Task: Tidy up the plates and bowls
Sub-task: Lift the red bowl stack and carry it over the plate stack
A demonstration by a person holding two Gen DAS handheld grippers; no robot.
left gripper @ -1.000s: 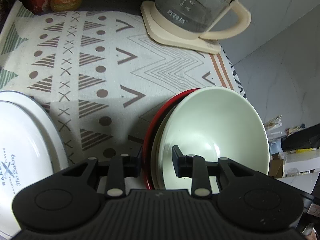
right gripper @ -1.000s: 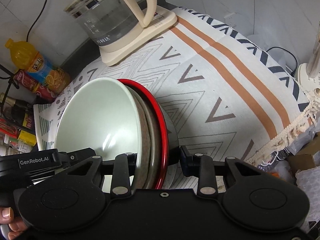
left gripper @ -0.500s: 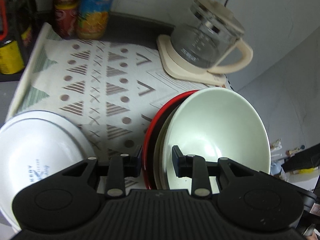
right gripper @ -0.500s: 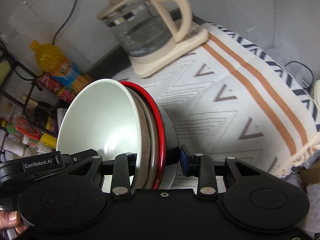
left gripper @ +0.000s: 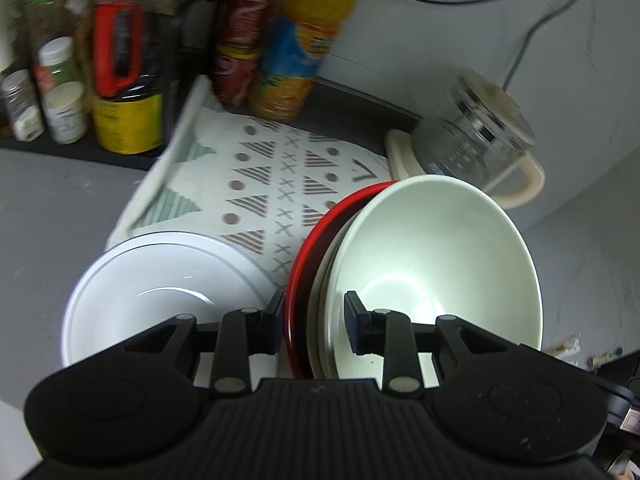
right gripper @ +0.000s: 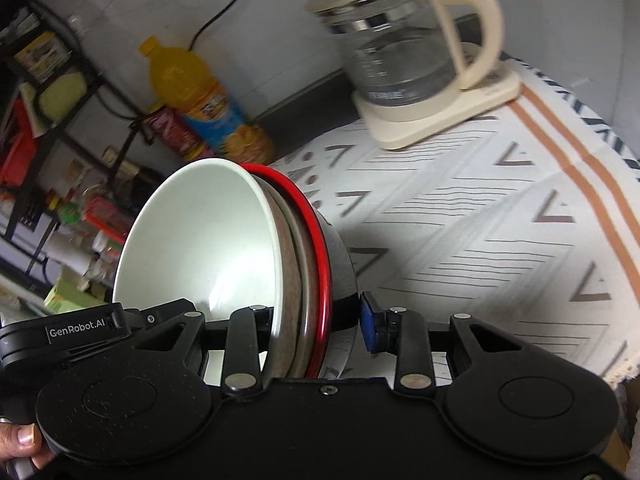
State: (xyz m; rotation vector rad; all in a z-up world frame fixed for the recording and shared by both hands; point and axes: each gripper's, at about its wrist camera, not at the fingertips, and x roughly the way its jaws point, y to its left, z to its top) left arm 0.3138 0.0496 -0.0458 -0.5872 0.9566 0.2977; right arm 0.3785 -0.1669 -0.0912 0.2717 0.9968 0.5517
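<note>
Since the earlier frames, you have lifted the nested stack of bowls clear of the patterned cloth [right gripper: 500, 216]; the white plate [left gripper: 160, 280] now sits lower and further back in the left wrist view, and the shelf jars [left gripper: 60, 92] have come into sight. Your left gripper [left gripper: 312, 320] is clamped over the stack's rim, one finger outside the red bowl [left gripper: 298, 272], the other inside the pale green bowl [left gripper: 440, 260]. Your right gripper [right gripper: 316, 320] is clamped on the opposite rim, one finger inside the pale green bowl, the other against the dark outer wall of the red bowl. A grey-brown bowl [right gripper: 290, 280] sits between the two. The stack is tilted on edge, off the cloth. The kettle [right gripper: 404, 40] stands on its base at the far edge, the juice bottle [right gripper: 200, 96] beside it.
</note>
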